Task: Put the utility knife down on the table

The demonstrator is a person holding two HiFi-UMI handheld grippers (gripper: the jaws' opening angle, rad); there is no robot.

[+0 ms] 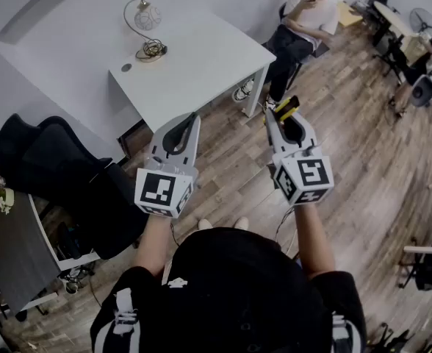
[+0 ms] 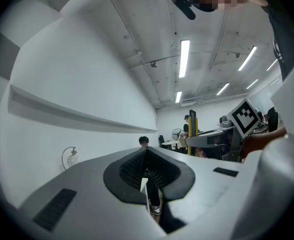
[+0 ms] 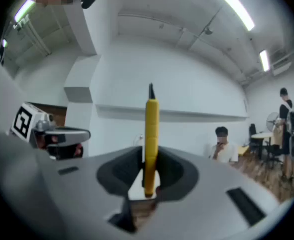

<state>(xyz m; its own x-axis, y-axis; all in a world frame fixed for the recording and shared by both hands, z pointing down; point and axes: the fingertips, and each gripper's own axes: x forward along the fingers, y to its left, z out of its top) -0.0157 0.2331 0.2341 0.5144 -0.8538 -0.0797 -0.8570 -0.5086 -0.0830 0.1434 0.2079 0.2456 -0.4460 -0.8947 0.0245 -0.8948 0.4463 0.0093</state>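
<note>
The utility knife (image 1: 287,108) is yellow with a black end, and my right gripper (image 1: 286,120) is shut on it, held in the air over the wooden floor. In the right gripper view the knife (image 3: 151,134) stands upright between the jaws of this gripper (image 3: 149,160), its dark tip pointing up. My left gripper (image 1: 192,120) hangs beside it, shut with nothing in it; its jaws meet in the left gripper view (image 2: 146,154). The white table (image 1: 201,65) lies ahead of both grippers, a short way beyond their tips.
A lamp with a coiled cable (image 1: 147,26) stands on the table's far left part. A person (image 1: 301,22) sits at the table's right end. A black office chair (image 1: 51,171) and a dark desk (image 1: 14,248) are at the left. More chairs (image 1: 422,65) stand at the far right.
</note>
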